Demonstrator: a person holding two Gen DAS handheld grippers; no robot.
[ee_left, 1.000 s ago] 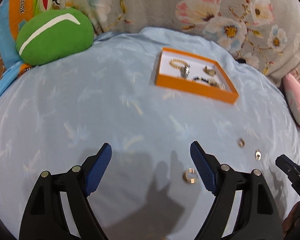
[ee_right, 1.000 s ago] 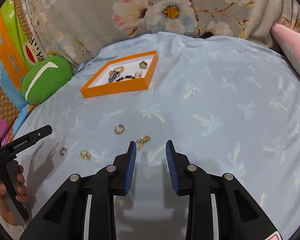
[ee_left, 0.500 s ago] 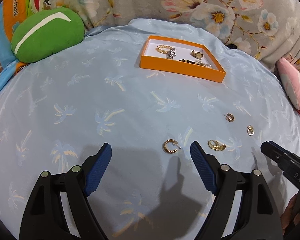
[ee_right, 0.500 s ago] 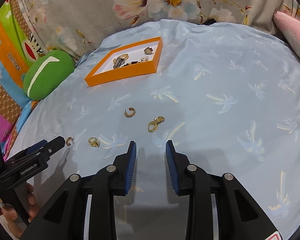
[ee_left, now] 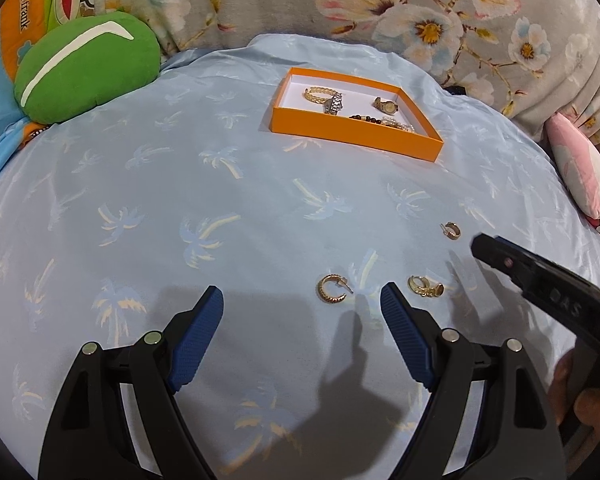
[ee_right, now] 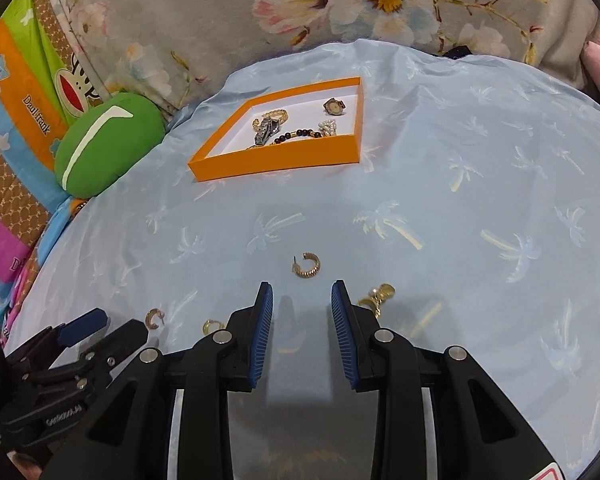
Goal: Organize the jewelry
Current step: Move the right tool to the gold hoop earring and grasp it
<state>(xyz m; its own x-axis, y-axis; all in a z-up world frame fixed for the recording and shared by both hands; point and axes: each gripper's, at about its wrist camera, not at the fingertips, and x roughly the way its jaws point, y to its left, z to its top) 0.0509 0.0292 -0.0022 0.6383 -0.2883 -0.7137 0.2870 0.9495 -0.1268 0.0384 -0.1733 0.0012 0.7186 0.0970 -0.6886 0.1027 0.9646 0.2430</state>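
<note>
A: Blue palm-print bedspread [ee_left: 204,184] under me, floral cushion behind. Orange tray [ee_left: 356,130] sits twd the far edge w/ bracelets and a watch inside.

B: Grippers?

A: My left gripper [ee_left: 302,308] has fingers spread wide, nothing in them, above the near part of the spread. A twisted gold hoop [ee_left: 332,289] lies just ahead, closer to its right finger. My right gripper [ee_right: 302,302] is open at a narrower gap, empty; another gold hoop [ee_right: 307,265] lies just beyond its tips.

B: Other pcs?

A: Linked gold rings [ee_left: 425,286] just right of my left finger, all well apart from the tray.
</note>
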